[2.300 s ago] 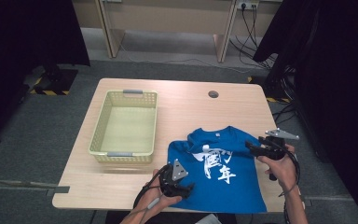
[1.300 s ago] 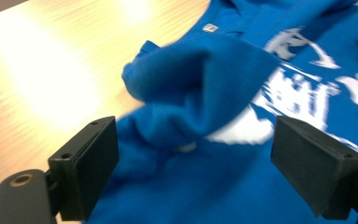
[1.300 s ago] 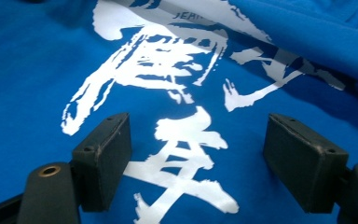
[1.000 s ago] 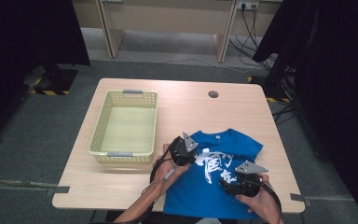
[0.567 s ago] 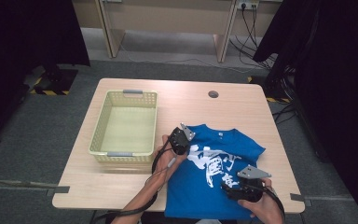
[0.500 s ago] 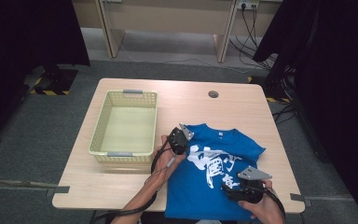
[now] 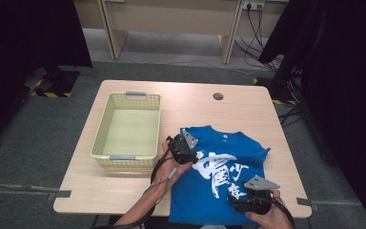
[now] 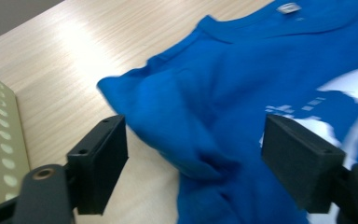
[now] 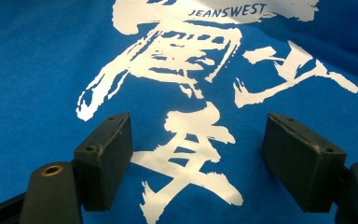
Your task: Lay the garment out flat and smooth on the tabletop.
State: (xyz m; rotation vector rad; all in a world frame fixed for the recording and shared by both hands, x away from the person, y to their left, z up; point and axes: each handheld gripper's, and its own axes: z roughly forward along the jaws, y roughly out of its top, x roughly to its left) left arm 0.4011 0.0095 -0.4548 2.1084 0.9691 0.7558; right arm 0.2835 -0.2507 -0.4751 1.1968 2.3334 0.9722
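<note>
Our left tongs (image 8: pixel 193 154) have just been opening; they stand wide over the blue shirt's (image 7: pixel 228 162) bunched sleeve, gripping nothing. Our right tongs (image 9: pixel 198 163) hang open above its white print, holding nothing.

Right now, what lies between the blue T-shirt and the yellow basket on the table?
Bare wooden table, seen in the high view; nearer the person, the left gripper and its hand sit between T-shirt and basket.
</note>
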